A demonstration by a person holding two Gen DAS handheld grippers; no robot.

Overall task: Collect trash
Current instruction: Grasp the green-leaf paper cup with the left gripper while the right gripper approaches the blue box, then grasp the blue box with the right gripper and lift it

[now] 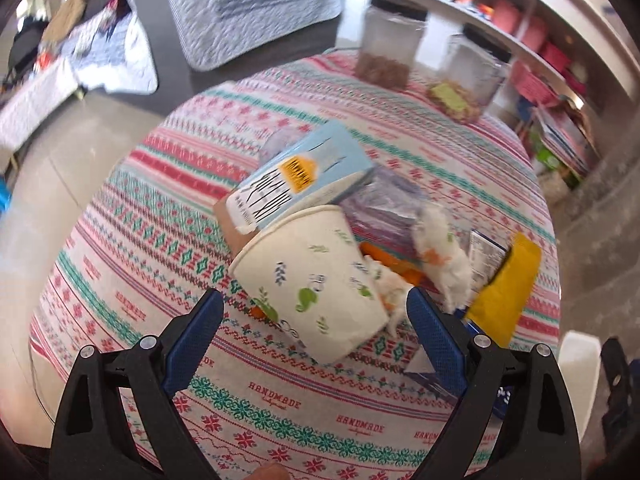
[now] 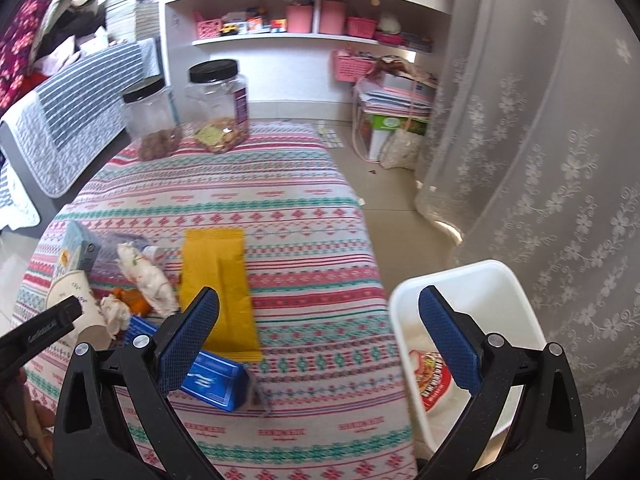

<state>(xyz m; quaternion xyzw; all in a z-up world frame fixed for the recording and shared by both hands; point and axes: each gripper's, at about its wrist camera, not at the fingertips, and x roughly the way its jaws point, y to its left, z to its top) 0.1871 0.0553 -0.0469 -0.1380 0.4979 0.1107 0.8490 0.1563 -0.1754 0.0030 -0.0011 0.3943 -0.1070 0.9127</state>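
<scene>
Left wrist view: the left gripper (image 1: 315, 312) is hanging over the table (image 1: 132, 240), jaws spread wide, gripping nothing. A tipped paper cup (image 1: 308, 276) w/ leaf prints is lying between the two blue pads; contact w/ either pad can't be told. Behind the cup a pale blue carton (image 1: 296, 178) w/ a yellow label is leaning on the pile; its black lettering is too blurred to read. Crumpled white tissue (image 1: 440, 256) & a yellow packet (image 1: 506, 284) are sitting to the right of the cup. The tablecloth is showing "HANDMADE" printed in red, repeated along the near edge.

Right wrist view: the right gripper (image 2: 319, 308) is hovering at the table's right side, jaws wide apart & empty. The white bin (image 2: 404, 320) is standing just beside the table edge, below the right pad, w/ a red-printed wrapper (image 2: 434, 376) inside, text unreadable. The yellow packet (image 2: 218, 284) is lying flat on the cloth; a blue box (image 2: 214, 382) is sitting near the left pad. Two black-lidded clear jars (image 2: 218, 104) are standing at the far end.
</scene>
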